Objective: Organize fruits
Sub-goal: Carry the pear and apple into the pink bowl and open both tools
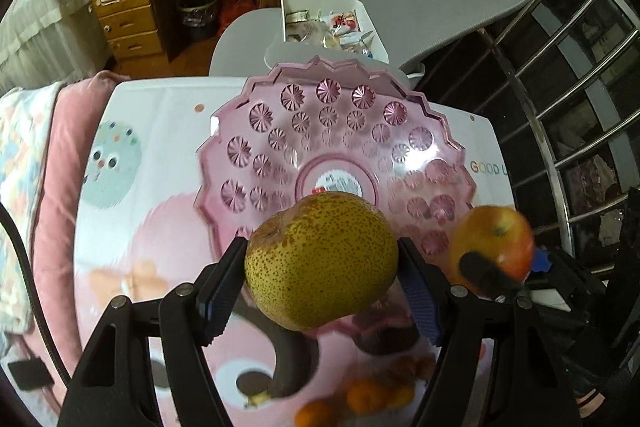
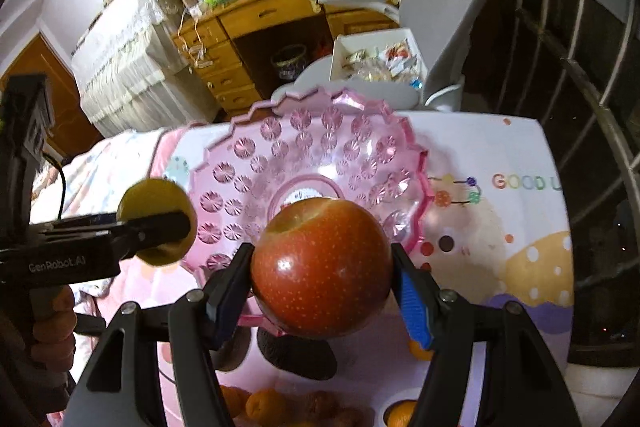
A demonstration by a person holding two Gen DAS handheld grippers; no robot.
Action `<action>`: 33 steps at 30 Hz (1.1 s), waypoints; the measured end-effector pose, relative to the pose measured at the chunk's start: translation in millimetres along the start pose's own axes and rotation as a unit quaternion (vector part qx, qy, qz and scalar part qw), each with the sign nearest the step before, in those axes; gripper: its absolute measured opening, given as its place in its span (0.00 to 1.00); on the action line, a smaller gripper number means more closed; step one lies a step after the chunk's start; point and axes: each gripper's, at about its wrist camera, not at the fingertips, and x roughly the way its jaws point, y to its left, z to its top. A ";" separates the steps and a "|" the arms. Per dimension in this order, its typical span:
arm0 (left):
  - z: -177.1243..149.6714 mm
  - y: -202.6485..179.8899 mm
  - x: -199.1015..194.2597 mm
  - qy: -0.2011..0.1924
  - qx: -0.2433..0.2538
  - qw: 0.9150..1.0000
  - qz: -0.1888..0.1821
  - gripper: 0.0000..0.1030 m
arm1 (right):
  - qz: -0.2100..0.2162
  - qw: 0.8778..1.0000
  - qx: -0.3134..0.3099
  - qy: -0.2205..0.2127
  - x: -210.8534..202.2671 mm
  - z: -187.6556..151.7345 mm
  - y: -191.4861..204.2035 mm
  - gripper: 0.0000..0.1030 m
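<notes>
Your left gripper (image 1: pixel 322 263) pinches the pear (image 1: pixel 320 259); your right gripper (image 2: pixel 322 267) pinches the apple (image 2: pixel 322 267). Both are held above the near rim of the pink bowl (image 1: pixel 432 131), which is empty. Small oranges (image 1: pixel 376 397) remain on the table: placing barely begun.

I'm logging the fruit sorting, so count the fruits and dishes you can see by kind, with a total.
Pear: 1, held in the left gripper
Apple: 1, held in the right gripper
Pink bowl: 1, empty
Small oranges: at least 4, blurred
Total: at least 7
</notes>
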 end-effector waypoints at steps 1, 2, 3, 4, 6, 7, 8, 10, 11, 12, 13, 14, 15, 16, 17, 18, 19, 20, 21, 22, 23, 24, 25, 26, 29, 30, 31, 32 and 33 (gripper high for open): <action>0.2 0.2 3.8 -0.002 0.003 1.000 0.000 0.70 | -0.001 1.000 -0.002 0.008 6.7 -0.3 0.6 0.65; 1.2 0.8 9.7 -0.003 0.007 1.000 0.004 0.70 | -0.002 1.000 -0.004 0.017 14.1 -1.0 0.6 0.65; 1.8 0.6 13.6 -0.002 0.011 1.000 0.010 0.70 | -0.003 1.000 -0.007 0.026 20.9 -1.8 1.5 0.65; 2.8 0.7 18.2 -0.002 0.015 1.000 0.017 0.70 | -0.005 0.999 -0.010 0.033 26.1 -2.4 2.5 0.65; 4.1 2.4 27.0 0.000 0.018 1.000 0.025 0.70 | -0.011 0.999 -0.017 0.043 34.5 -2.9 5.5 0.65; 4.8 3.8 31.4 0.004 0.017 1.000 0.026 0.70 | -0.012 0.999 -0.019 0.047 37.7 -2.8 6.8 0.65; 5.4 5.8 36.2 0.008 0.014 1.000 0.027 0.70 | -0.011 0.998 -0.021 0.052 40.9 -2.7 7.6 0.65; 5.3 8.5 44.5 0.016 0.010 0.999 0.028 0.70 | -0.010 0.998 -0.020 0.060 47.0 -3.4 8.3 0.65; 4.5 9.0 46.9 0.018 0.009 0.999 0.029 0.70 | -0.010 0.998 -0.019 0.064 49.6 -3.7 8.9 0.65; 4.2 9.8 49.2 0.020 0.007 0.999 0.031 0.70 | -0.010 0.998 -0.019 0.067 51.8 -3.9 9.2 0.65; 3.9 11.0 51.7 0.022 0.005 0.999 0.031 0.70 | -0.010 0.997 -0.019 0.068 53.3 -4.2 9.7 0.65; 3.8 12.7 53.7 0.025 0.001 0.999 0.030 0.70 | -0.009 0.997 -0.018 0.068 54.5 -4.3 10.4 0.65; 3.8 14.8 56.2 0.029 -0.005 0.999 0.027 0.70 | -0.009 0.997 -0.017 0.069 55.0 -4.4 11.1 0.65; 4.0 16.6 58.1 0.033 -0.010 0.999 0.026 0.70 | -0.009 0.997 -0.017 0.071 55.5 -4.1 11.3 0.65; 3.9 18.4 60.2 0.039 -0.015 0.999 0.024 0.71 | -0.009 0.997 -0.017 0.073 56.3 -3.9 11.5 0.65; 3.1 20.3 61.9 0.043 -0.020 0.999 0.022 0.71 | -0.011 0.997 -0.015 0.074 57.0 -3.4 11.2 0.65; 2.1 22.5 62.7 0.044 -0.025 0.999 0.019 0.71 | -0.012 0.997 -0.013 0.076 57.3 -3.6 10.7 0.65; 2.0 23.4 62.4 0.042 -0.027 0.999 0.015 0.71 | -0.013 0.997 -0.011 0.079 57.8 -3.8 10.3 0.65; 2.0 25.5 62.4 0.043 -0.031 0.999 0.011 0.71 | -0.015 0.997 -0.008 0.081 58.1 -4.6 9.7 0.65; 2.0 27.9 61.4 0.042 -0.037 0.998 0.005 0.72 | -0.014 0.997 -0.006 0.080 57.3 -4.9 9.1 0.65; 2.3 30.3 57.1 0.031 -0.044 0.999 -0.002 0.78 | -0.016 0.997 -0.005 0.079 55.8 -5.1 9.4 0.65; 2.5 31.5 53.4 0.023 -0.047 0.999 -0.005 0.86 | -0.015 0.997 -0.005 0.074 53.1 -5.0 10.0 0.65; 2.6 32.5 47.4 0.009 -0.049 0.999 -0.006 0.88 | -0.012 0.998 -0.006 0.063 48.1 -4.1 11.1 0.65; 2.8 32.8 43.8 0.004 -0.048 0.999 -0.006 0.89 | -0.012 0.998 -0.008 0.054 43.5 -3.1 11.7 0.66; 0.3 33.9 35.1 -0.001 -0.048 0.999 -0.010 0.89 | -0.020 0.999 -0.010 0.038 31.8 -0.3 14.2 0.68; -1.0 34.4 31.2 -0.005 -0.049 0.999 -0.012 0.89 | -0.022 0.999 -0.009 0.036 29.3 -0.3 14.8 0.68; -2.6 34.8 27.5 -0.008 -0.049 0.999 -0.012 0.89 | -0.024 0.999 -0.008 0.036 26.8 -0.9 15.5 0.68; -4.3 35.1 23.1 -0.012 -0.049 0.999 -0.011 0.89 | -0.026 0.999 -0.008 0.036 23.8 -2.5 16.3 0.68; -6.2 35.3 18.2 -0.017 -0.049 0.999 -0.011 0.89 | -0.029 0.999 -0.008 0.035 20.0 -4.7 18.1 0.68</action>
